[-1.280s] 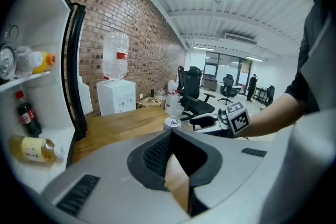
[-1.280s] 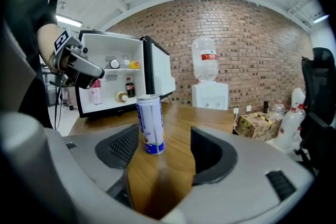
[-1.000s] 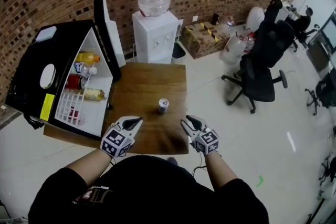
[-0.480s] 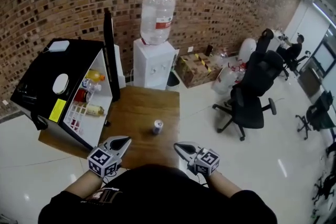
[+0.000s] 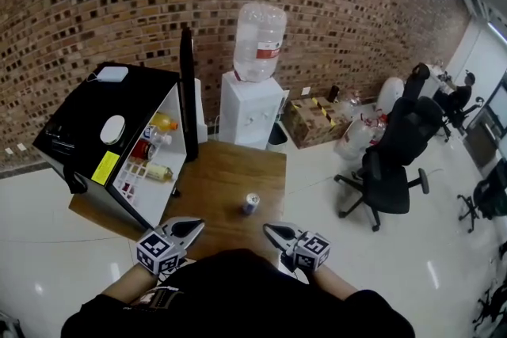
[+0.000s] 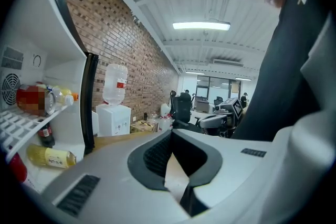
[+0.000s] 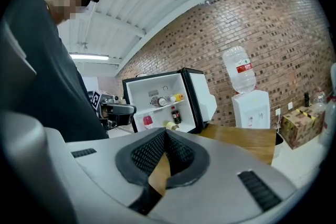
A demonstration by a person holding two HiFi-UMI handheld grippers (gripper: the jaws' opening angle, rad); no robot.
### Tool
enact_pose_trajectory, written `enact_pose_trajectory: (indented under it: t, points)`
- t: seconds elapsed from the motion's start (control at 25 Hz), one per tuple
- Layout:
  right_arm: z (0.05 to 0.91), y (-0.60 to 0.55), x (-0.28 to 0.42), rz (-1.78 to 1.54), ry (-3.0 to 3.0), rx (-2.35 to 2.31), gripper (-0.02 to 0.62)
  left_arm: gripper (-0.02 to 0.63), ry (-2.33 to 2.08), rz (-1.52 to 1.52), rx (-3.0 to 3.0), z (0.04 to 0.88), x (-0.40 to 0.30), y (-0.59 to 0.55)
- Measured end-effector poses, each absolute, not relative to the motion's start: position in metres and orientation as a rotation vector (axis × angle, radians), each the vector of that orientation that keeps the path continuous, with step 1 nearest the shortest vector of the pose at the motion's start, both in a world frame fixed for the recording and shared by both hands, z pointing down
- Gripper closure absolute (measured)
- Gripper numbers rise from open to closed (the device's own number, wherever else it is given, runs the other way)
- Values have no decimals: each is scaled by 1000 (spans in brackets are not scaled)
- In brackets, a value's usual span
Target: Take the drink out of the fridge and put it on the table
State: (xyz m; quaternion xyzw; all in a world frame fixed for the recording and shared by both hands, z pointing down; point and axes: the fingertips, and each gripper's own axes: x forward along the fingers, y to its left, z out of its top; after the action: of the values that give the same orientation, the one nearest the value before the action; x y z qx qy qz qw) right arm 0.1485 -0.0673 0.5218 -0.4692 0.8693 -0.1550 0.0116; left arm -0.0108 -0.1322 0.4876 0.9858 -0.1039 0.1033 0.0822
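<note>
A small silver drink can point(image 5: 250, 203) stands upright on the wooden table point(image 5: 215, 174), near its front edge. The black mini fridge point(image 5: 103, 138) sits on the table's left end with its door point(image 5: 188, 103) open; bottles and a red can point(image 5: 144, 149) lie on its shelves. My left gripper point(image 5: 190, 227) and right gripper point(image 5: 272, 231) hover close to my body, short of the can, one to each side of it. Both are shut with nothing between the jaws, as the left gripper point(image 6: 171, 132) and right gripper point(image 7: 165, 131) show in their own views. The fridge interior point(image 7: 163, 99) faces the right gripper.
A white water dispenser point(image 5: 252, 111) stands against the brick wall behind the table. On the floor to the right are a cardboard box point(image 5: 315, 121), water jugs point(image 5: 358, 140) and a black office chair point(image 5: 394, 170). Pale floor surrounds the table.
The view has lifted and pulled back from the table. Both grippers have risen and drawn in toward my body. The can stays where it stood on the table.
</note>
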Motion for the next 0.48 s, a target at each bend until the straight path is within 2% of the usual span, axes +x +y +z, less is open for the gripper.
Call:
enact_pose_trajectory:
  t: [0.48]
  points:
    - [528, -72, 136, -464, 2769, -1434, 589, 611, -328, 329, 2931, 489, -26, -134]
